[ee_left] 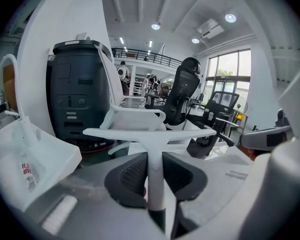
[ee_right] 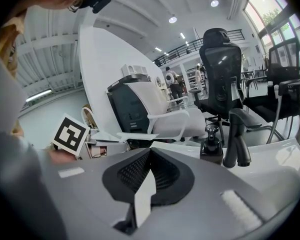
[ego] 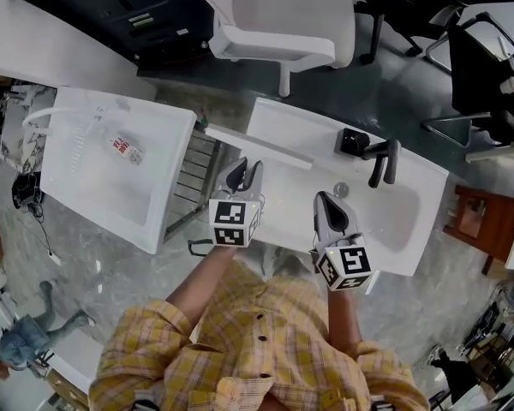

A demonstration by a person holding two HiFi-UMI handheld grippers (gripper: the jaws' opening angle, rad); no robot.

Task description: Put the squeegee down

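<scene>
The squeegee (ee_left: 150, 132) sits clamped between the left tongs (ee_left: 154, 165).

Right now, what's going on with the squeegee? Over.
Left gripper shut on squeegee, not yet down. Right gripper shut, empty. Sink below; black faucet off to the right, clear.

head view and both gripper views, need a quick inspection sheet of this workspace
surface: white sink with a black tap
job's things: white T-shaped squeegee, held by its handle, blade over the sink's left rim, not yet put down
clutter: black dispenser beside the tap; bottle in a second white basin to the left
grippers: left claw shut on the squeegee; right claw shut, nothing in it
cables: thin cable on the floor, far left
surroundings: white chair, black office chair
</scene>
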